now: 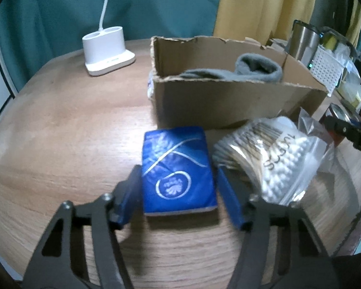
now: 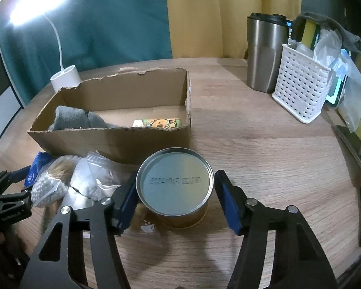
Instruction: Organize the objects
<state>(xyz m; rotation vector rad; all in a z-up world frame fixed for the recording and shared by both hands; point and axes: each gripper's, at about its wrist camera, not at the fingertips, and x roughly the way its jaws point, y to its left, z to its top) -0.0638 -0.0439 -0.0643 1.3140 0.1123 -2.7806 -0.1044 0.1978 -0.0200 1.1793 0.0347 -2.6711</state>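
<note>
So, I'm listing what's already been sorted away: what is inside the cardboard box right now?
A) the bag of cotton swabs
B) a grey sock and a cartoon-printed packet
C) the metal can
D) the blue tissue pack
B: the right wrist view shows a grey sock and a cartoon-printed packet lying inside the cardboard box.

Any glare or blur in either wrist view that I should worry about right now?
Left wrist view: soft motion blur on the blue packet and the cotton swab bag, no glare. Right wrist view: sharper, but the lamp blows out the top left corner; the can lid reflects it mildly, its stamp readable.
</note>
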